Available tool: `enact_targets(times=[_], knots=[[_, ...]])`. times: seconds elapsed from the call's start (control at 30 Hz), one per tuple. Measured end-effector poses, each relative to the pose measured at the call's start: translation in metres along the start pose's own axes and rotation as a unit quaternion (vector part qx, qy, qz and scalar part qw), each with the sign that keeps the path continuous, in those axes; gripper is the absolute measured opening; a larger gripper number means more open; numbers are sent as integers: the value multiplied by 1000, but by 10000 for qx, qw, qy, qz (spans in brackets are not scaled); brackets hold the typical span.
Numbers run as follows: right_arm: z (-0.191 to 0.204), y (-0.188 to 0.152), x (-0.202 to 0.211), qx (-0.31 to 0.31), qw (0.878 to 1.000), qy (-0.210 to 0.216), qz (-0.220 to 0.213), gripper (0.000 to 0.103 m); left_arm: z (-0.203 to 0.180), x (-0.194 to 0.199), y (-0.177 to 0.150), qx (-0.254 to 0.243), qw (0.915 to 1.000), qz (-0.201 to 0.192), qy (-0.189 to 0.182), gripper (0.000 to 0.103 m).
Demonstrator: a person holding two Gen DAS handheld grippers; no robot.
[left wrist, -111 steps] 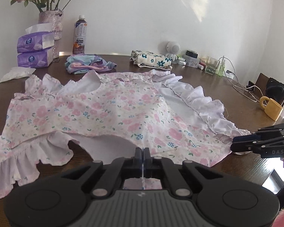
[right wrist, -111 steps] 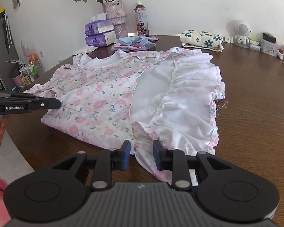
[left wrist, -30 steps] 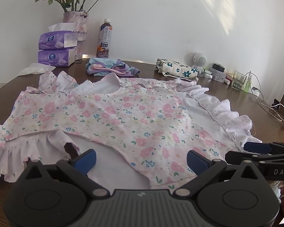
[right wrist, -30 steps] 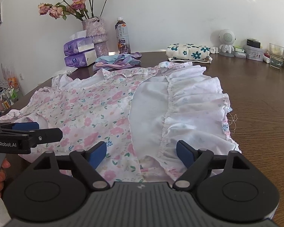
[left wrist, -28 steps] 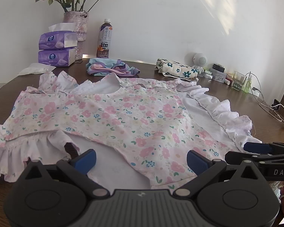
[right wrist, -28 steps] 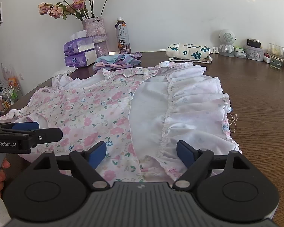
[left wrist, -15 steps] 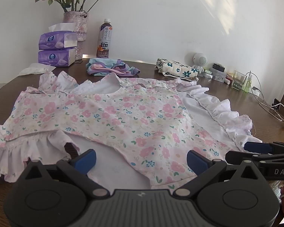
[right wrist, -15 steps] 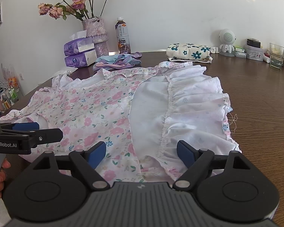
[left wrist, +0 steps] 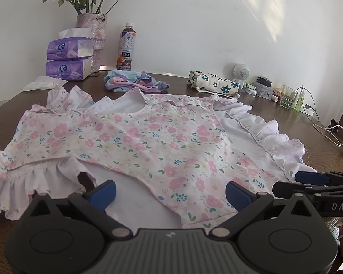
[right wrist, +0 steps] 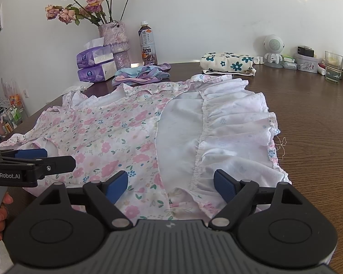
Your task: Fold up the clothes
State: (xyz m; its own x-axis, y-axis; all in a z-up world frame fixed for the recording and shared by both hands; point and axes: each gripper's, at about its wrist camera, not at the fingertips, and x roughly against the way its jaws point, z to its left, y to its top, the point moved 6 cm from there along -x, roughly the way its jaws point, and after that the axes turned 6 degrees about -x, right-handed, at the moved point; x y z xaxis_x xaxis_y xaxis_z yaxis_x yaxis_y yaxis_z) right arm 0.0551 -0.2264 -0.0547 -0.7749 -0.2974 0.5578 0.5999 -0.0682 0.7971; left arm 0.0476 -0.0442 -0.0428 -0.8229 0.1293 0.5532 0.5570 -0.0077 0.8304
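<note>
My left tongs (left wrist: 169,193) and right tongs (right wrist: 170,186) are both wide apart, holding nothing. The flowery dress (left wrist: 148,141) lies half folded on the bench (right wrist: 320,114). I think the next fold needs me to pinch its near edge.

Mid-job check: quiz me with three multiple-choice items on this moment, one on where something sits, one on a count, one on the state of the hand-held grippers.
1. The drink bottle stands:
A. right of the flower vase, by the wall
B. on the floral dress
C. beside the yellow mug

2. Purple tissue packs stacked by the vase:
A. one
B. two
C. four

3. The two hand-held grippers are:
A. both shut on the dress
B. left open, right shut
C. both open, holding nothing

Answers:
1 A, the drink bottle stands just right of the flower vase.
2 B, two tissue packs lie stacked.
3 C, the left hand-held gripper and the right hand-held gripper stand spread over the floral dress.
</note>
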Motion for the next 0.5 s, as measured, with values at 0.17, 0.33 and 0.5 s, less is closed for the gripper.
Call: enact_targets(times=[0.17,0.33,0.5], knots=[[0,0,0,-8,10000,5,-1,84,0,0,0,-12,10000,6,4,102],[0,0,0,-7,10000,9,2,84,0,0,0,-14,10000,8,3,102],[0,0,0,-2,10000,8,7,85,0,0,0,-15,10000,8,3,102]])
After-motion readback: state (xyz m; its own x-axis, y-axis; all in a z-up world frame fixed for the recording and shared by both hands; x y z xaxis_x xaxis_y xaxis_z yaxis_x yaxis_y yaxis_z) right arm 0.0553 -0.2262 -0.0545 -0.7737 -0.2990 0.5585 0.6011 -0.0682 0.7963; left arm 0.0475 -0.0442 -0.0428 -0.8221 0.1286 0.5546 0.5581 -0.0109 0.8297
